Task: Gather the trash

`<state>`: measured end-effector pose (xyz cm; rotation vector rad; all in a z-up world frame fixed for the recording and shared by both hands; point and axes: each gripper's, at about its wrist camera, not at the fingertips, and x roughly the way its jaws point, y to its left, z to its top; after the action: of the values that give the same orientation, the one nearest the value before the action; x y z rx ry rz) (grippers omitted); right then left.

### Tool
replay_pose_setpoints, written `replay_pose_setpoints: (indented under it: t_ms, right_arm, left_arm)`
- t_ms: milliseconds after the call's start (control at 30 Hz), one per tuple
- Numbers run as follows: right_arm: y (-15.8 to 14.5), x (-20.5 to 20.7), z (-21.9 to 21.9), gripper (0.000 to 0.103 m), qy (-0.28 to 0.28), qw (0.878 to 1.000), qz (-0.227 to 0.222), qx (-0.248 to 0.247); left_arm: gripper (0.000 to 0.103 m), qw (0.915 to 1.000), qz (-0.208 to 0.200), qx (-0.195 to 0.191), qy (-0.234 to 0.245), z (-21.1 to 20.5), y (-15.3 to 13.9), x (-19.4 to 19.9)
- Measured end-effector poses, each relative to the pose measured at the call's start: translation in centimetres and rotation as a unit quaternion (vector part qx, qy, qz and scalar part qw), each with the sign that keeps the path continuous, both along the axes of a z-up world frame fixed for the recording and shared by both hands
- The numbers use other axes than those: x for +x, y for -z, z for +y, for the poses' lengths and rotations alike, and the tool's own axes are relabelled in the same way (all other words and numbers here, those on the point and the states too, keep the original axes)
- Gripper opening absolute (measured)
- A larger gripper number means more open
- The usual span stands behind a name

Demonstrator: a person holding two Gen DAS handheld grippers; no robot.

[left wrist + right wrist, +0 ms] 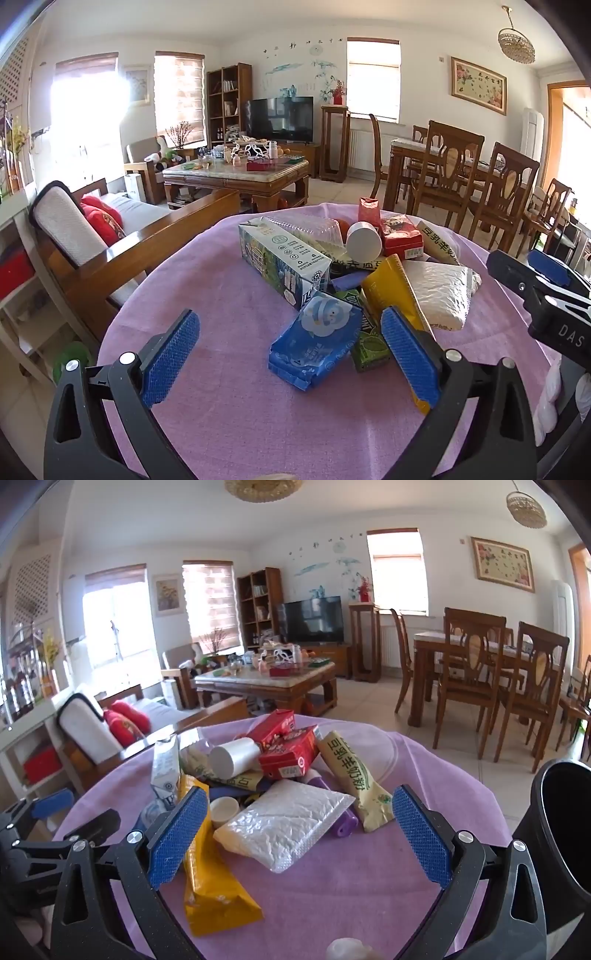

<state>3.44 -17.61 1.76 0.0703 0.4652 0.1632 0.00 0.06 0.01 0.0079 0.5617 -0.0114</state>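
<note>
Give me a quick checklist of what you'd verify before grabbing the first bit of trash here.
1. Left gripper open: ok.
2. Right gripper open: ok.
3. Both empty: ok, nothing between either pair of pads.
4. Piece within easy reach: ok, blue pack lies between the left fingers' line; white pouch ahead of the right.
5. Bin present and open: ok, at the right edge.
6. Bin has room: cannot tell, its inside is dark.
</note>
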Motion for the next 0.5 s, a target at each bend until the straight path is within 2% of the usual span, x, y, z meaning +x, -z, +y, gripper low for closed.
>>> replay_pose_setpoints:
  t_ms: [500]
  right_arm:
    - [0.0, -0.04, -0.02, 0.099, 0.0, 1.0, 0.0, 0.003]
  left_arm:
    - [0.098, 1.0, -0.001, -0.001, -0.001, 0.03, -0.01, 0.0]
